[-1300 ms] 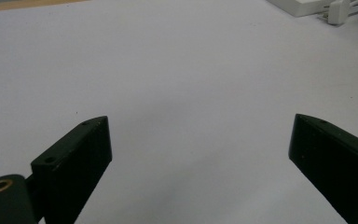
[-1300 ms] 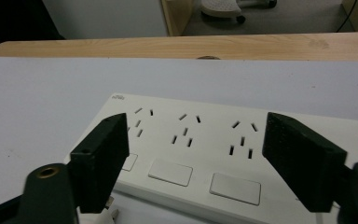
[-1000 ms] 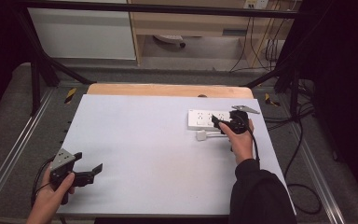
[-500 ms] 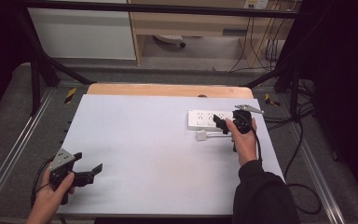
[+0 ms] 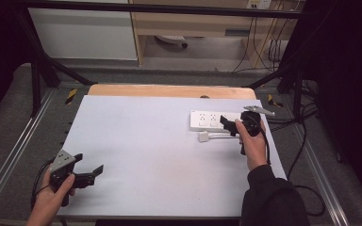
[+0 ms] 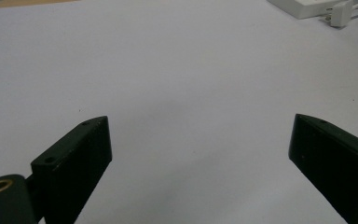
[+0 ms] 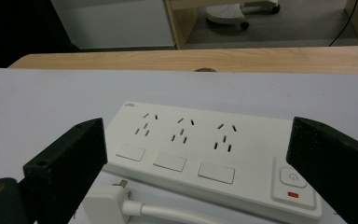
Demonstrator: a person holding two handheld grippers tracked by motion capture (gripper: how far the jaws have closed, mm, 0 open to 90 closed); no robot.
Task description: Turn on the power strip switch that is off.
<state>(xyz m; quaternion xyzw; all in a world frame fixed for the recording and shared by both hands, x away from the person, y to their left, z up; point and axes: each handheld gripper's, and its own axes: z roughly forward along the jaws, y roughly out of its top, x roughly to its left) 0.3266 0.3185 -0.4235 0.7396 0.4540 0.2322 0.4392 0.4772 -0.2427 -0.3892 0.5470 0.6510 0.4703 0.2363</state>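
Since a second ago the right gripper (image 5: 227,125) has edged toward the white power strip (image 7: 205,154), jaws spread wide over it and its white plug (image 7: 107,200), while the left gripper (image 5: 90,168) hovers open at the table's (image 5: 160,155) near-left corner.

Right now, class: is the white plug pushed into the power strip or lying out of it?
Out. The plug lies flat on the table beside the power strip, prongs exposed, all three socket sets empty.
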